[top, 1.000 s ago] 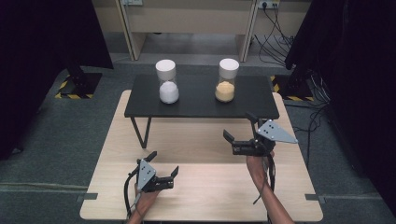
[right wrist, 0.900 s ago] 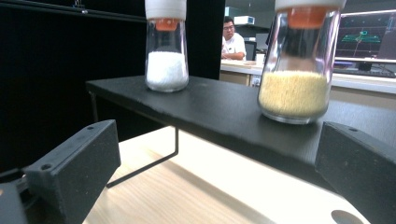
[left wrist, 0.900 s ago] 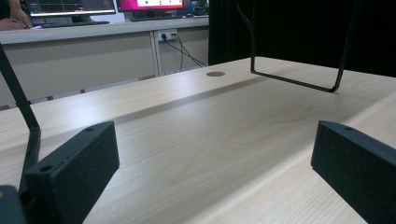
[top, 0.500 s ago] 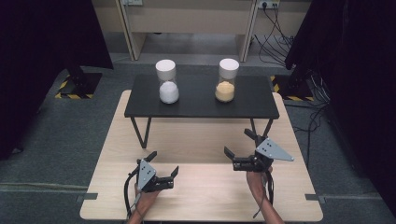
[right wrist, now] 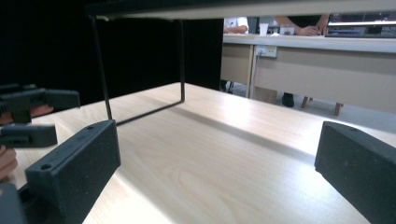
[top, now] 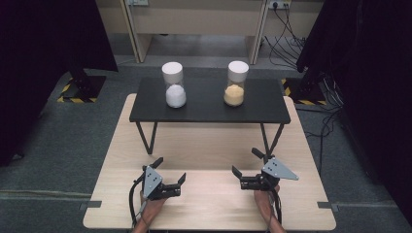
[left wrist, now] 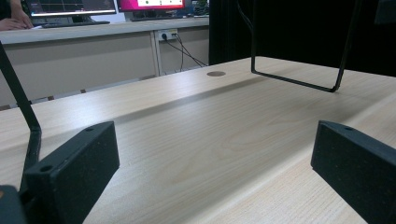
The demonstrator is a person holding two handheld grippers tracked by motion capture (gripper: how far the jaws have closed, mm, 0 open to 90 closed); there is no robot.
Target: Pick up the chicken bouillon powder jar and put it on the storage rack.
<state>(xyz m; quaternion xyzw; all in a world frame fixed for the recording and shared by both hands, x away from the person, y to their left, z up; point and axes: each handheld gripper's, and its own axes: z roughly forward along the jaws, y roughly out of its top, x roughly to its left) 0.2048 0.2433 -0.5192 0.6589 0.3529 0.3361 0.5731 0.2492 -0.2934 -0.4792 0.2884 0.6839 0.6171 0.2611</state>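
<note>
Both grippers low over the near part of the light wood table [top: 209, 145], nothing held. Left gripper [top: 171, 175]: jaws spread wide, bare wood between them in its own view, pointing roughly toward the right side of the table. Right gripper [top: 247, 169]: jaws also spread wide, empty, aimed leftward (its view catches the left gripper [right wrist: 32, 116] farther off at the left edge). The two grippers are well apart, facing each other across the front of the table.

Nearest things: two hourglass-shaped jars on the black raised shelf [top: 209, 104], well beyond both grippers. White-filled jar [top: 174, 85] on the shelf's left half, yellow-filled jar [top: 235, 83] on its right half, both upright, apart from each other. Shelf stands on thin black wire legs [left wrist: 299, 81], visible ahead of the jaws in both gripper views
</note>
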